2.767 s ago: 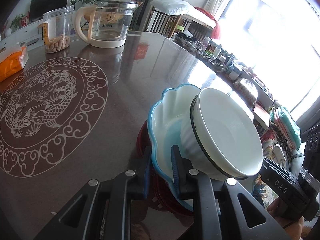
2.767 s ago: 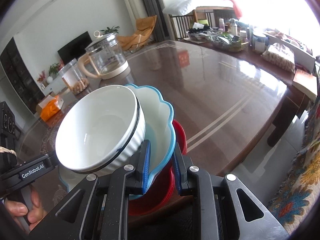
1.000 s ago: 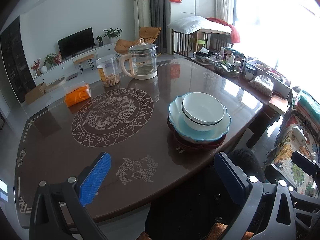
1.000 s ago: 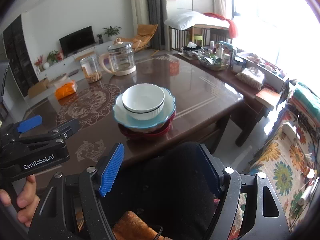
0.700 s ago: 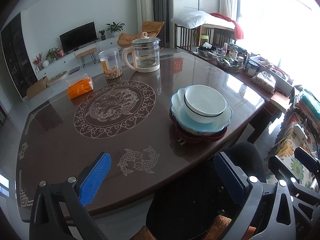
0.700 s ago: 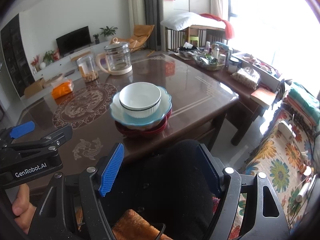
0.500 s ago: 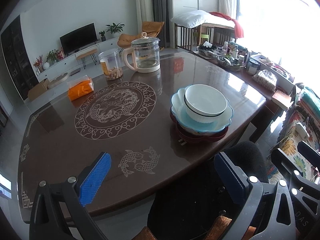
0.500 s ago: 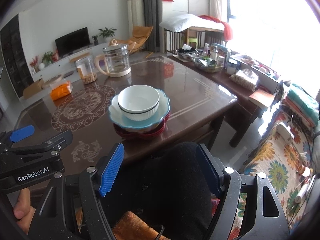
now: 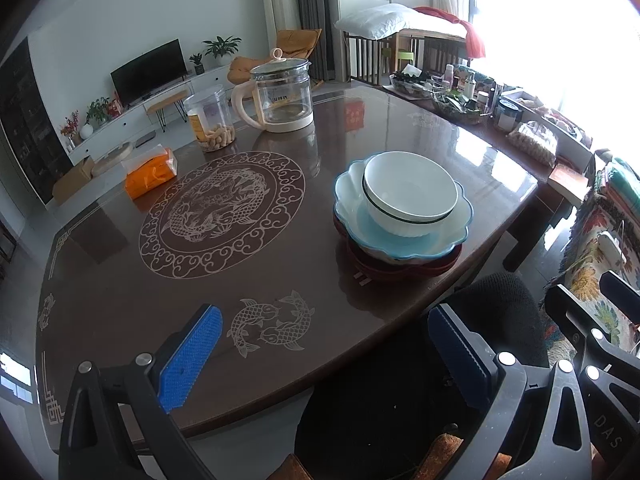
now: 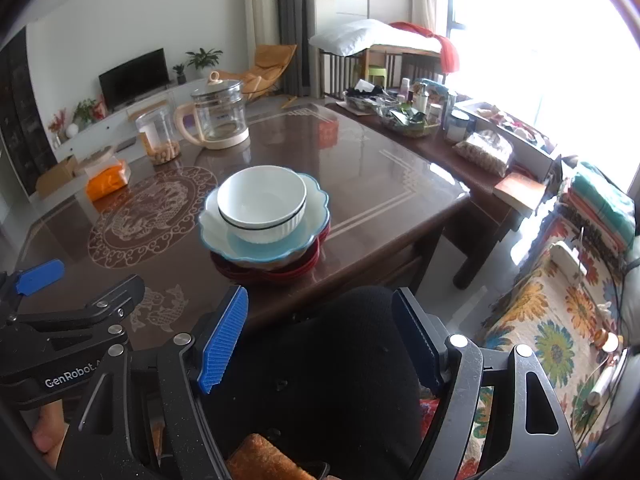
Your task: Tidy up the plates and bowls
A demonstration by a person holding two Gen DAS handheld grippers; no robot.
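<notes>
Stack complete by the look of it: white bowl [image 10: 262, 204] sits inside the blue scalloped bowl [image 10: 264, 246], which rests on red plates [image 10: 272, 272] near the bench [image 10: 380, 196] edge closest to you; both the left gripper [image 9: 320, 352] and the right gripper [image 10: 320, 340] hang off that edge, fingers wide apart and empty; if you adjust, centre the white bowl, which sits a little off-centre; approach low, and avoid nudging the pile toward the edge.
</notes>
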